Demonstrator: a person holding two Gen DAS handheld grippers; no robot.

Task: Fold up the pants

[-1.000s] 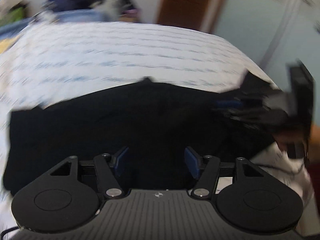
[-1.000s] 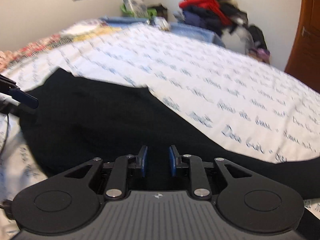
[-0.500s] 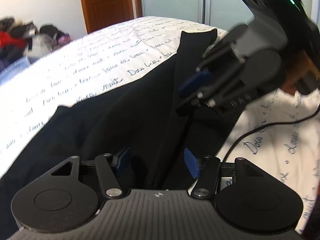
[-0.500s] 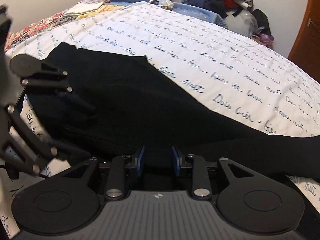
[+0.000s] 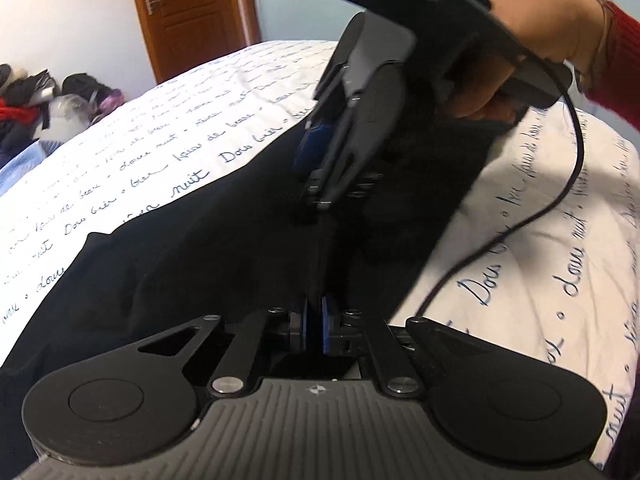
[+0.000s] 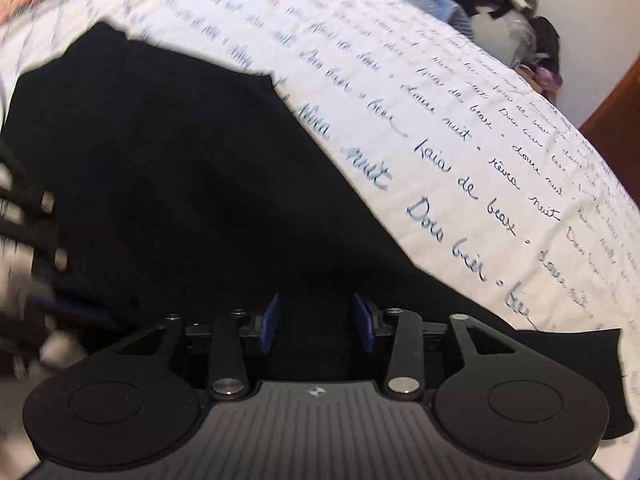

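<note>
Pants (image 5: 208,264): black, matte, no sheen, spread flat on the bed sheet (image 5: 552,280), white with blue script. Cloth lies limp, few creases, edges clean against the sheet. In the right wrist view the dark fabric runs from upper left down to lower right, so the long axis goes diagonally across that frame, with one end tapering to a corner at the lower right.

Left gripper (image 5: 314,330): your blue pads are pressed nearly together, and a raised ridge of black cloth runs straight out from between them. You are pinching a fold of the pants there.

Right gripper (image 6: 318,326): pads stand well apart, nothing between them, fabric directly beneath and ahead. Whether the tips touch the cloth is hard to say, black on black.

Key relation: the ridge you hold in the left gripper leads forward to the right gripper (image 5: 320,172), which sits just beyond on the same strip of fabric, tips pointed down at it. Both claws line up along one seam-like line. The right one is the free one and lies nearest the ungrasped stretch.

Judgement: close the right on that ridge next, then lift both together to carry the fold across
</note>
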